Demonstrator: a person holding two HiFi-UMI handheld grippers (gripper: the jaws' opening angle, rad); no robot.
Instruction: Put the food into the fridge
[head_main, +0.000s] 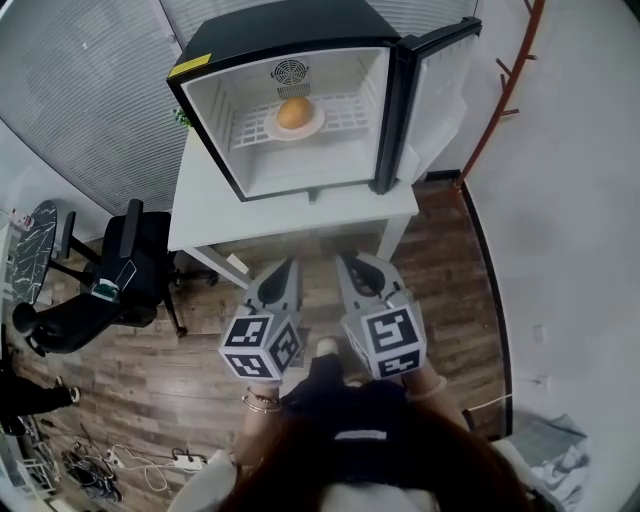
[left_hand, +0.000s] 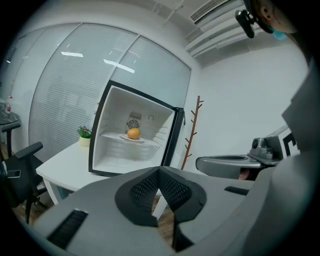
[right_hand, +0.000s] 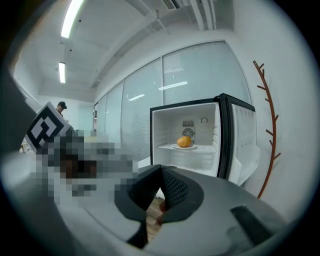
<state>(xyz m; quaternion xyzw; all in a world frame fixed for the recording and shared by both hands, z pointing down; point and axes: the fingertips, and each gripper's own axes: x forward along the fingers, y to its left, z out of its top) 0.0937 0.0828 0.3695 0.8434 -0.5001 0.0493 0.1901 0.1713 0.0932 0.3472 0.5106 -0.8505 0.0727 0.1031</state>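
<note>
A small black fridge (head_main: 300, 40) stands on a white table (head_main: 200, 205) with its door (head_main: 435, 80) swung open to the right. On its wire shelf lies an orange food item (head_main: 294, 112) on a white plate (head_main: 298, 128); the same food (left_hand: 133, 133) (right_hand: 184, 142) shows in both gripper views. My left gripper (head_main: 282, 272) and right gripper (head_main: 355, 268) hang side by side in front of the table, away from the fridge. Both are shut and hold nothing. Their tips (left_hand: 159, 171) (right_hand: 161, 170) meet in the gripper views.
A black office chair (head_main: 95, 285) stands at the left on the wooden floor. A red-brown coat stand (head_main: 505, 85) rises at the right by the wall. A small potted plant (left_hand: 85, 135) sits on the table left of the fridge. Cables and a power strip (head_main: 160, 465) lie on the floor.
</note>
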